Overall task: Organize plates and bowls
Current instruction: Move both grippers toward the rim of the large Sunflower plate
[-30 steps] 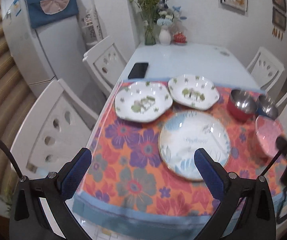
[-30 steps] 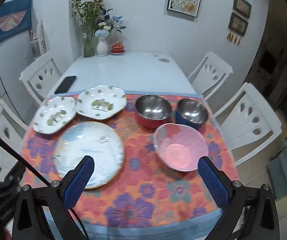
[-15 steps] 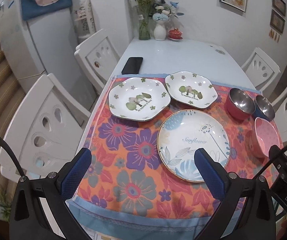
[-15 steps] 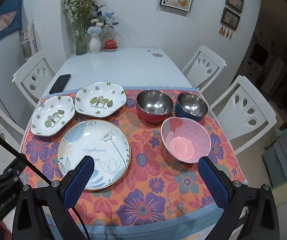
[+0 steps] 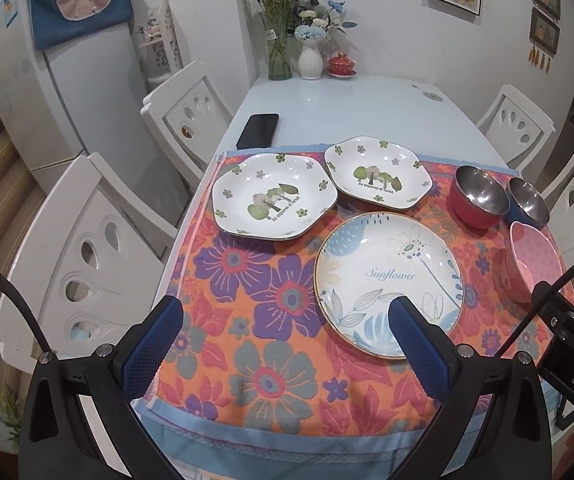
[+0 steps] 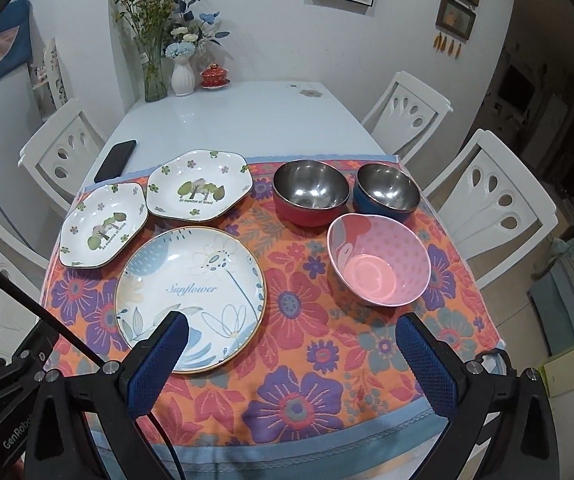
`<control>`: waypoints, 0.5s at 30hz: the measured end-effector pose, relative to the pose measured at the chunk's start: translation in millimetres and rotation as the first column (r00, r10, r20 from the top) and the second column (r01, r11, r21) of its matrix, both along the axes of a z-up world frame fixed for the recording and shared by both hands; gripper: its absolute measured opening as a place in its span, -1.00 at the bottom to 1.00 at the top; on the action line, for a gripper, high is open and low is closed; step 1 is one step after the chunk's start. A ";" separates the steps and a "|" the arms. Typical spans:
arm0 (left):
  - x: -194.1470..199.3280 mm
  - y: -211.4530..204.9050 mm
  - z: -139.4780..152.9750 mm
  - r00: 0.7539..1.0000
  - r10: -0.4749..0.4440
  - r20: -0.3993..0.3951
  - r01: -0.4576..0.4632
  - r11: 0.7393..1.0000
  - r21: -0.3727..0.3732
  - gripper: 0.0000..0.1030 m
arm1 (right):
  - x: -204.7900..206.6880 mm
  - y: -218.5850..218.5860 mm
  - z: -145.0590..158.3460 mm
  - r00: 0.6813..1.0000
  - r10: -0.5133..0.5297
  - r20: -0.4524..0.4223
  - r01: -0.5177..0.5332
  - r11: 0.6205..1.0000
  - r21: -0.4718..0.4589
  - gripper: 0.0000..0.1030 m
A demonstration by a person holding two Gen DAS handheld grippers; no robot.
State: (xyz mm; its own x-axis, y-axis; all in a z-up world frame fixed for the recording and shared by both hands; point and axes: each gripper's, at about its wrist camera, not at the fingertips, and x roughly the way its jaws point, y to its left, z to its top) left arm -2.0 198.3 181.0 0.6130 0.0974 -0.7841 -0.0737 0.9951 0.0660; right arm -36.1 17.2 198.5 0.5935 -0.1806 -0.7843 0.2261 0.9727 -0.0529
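Note:
A round Sunflower plate [image 5: 387, 284] [image 6: 191, 300] lies on the floral cloth, near its front edge. Behind it sit two hexagonal tree plates, the left one [image 5: 273, 196] [image 6: 103, 230] and the right one [image 5: 379, 174] [image 6: 199, 186]. To the right stand a red steel-lined bowl [image 5: 477, 200] [image 6: 311, 192], a blue steel-lined bowl [image 5: 527, 204] [image 6: 387, 192] and a pink bowl [image 5: 535, 264] [image 6: 379, 260]. My left gripper [image 5: 283, 340] hovers open over the cloth's front left. Above the front edge, my right gripper [image 6: 291, 356] is open and holds nothing.
White chairs [image 5: 83, 248] [image 6: 495, 200] flank the table. A black phone [image 5: 258, 131] lies on the bare white tabletop [image 6: 227, 120] behind the cloth. Flower vases [image 6: 183, 72] and a red lidded cup [image 6: 215, 77] stand at the far end. A fridge [image 5: 59, 92] is at left.
Both grippers have moved closer to the table and lower, so the dishes look bigger and sharper. No dish has moved and both grippers stay open.

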 end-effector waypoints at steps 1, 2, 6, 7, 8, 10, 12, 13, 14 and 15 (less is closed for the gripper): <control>-0.2 -0.1 0.0 1.000 0.002 -0.002 -0.002 1.000 -0.001 0.98 | 0.1 0.6 0.2 1.000 0.002 0.000 -0.002 1.000 0.002 0.99; -0.4 0.4 -0.4 1.000 0.004 -0.004 -0.004 1.000 -0.001 0.98 | 0.5 1.4 0.4 1.000 0.003 0.000 -0.003 1.000 0.004 0.99; -1.5 1.7 -1.9 1.000 0.009 -0.007 -0.009 1.000 -0.003 0.98 | -0.4 2.6 0.5 1.000 0.007 0.002 -0.007 1.000 0.011 0.99; -1.3 1.6 -2.1 1.000 0.010 -0.010 -0.010 1.000 -0.002 0.98 | -0.5 2.7 0.1 1.000 0.008 0.000 -0.008 1.000 0.013 0.99; -1.7 1.3 -2.6 1.000 0.010 -0.011 -0.010 1.000 -0.002 0.98 | -0.7 2.5 0.1 1.000 0.008 -0.001 -0.008 1.000 0.015 0.99; -1.9 0.5 -3.7 1.000 0.007 -0.014 -0.007 1.000 -0.001 0.98 | -0.8 3.3 -1.3 1.000 0.010 -0.007 -0.010 1.000 0.018 0.99; -2.4 -0.3 -4.6 1.000 0.005 -0.014 -0.005 1.000 0.001 0.98 | -0.4 3.7 -2.8 1.000 0.010 -0.011 -0.010 1.000 0.021 0.99; -2.6 -0.1 -5.0 1.000 0.004 -0.014 -0.004 1.000 0.002 0.98 | 0.1 3.3 -3.3 1.000 0.009 -0.012 -0.009 1.000 0.022 0.99; -2.7 0.0 -5.4 1.000 0.003 -0.014 -0.003 1.000 0.003 0.98 | 0.3 2.9 -4.1 1.000 0.008 -0.015 -0.007 1.000 0.023 0.99; -2.5 0.0 -6.1 1.000 0.001 -0.015 -0.001 1.000 0.004 0.98 | 0.6 2.5 -5.1 1.000 0.006 -0.019 -0.006 1.000 0.026 0.99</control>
State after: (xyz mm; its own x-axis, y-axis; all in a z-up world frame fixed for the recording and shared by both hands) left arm -4.5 198.2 174.9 0.6007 0.1009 -0.7931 -0.0737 0.9948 0.0708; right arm -35.5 19.7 193.4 0.5792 -0.1567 -0.8000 0.2193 0.9751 -0.0323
